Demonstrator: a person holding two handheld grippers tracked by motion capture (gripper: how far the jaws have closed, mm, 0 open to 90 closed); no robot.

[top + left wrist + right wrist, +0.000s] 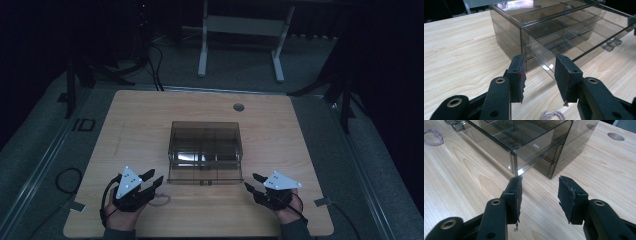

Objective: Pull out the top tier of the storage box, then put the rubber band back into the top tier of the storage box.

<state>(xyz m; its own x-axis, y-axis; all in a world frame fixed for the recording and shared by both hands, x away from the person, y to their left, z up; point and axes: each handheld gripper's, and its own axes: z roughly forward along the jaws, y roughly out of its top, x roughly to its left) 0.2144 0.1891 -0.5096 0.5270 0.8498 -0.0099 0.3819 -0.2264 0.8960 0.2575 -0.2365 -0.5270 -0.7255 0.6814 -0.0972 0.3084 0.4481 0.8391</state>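
Note:
A smoky see-through drawer box (205, 145) stands in the middle of the wooden table (280, 130), its divided drawer pulled partly out toward me, with a small clear handle (204, 183) at the front. My left gripper (152, 179) sits just left of the drawer's front corner, open and empty. In the left gripper view, that gripper (540, 67) points at the drawer box's (544, 22) corner. My right gripper (252, 182) rests just right of the drawer, also open. In the right gripper view, that gripper (540, 186) faces the drawer box's (529, 135) other front corner without touching it.
A small loop of twisted cord (161, 200) lies on the table in front of the drawer, near the left gripper. A round cable hole (238, 107) sits behind the box. A white desk frame (240, 30) stands on the floor beyond the table.

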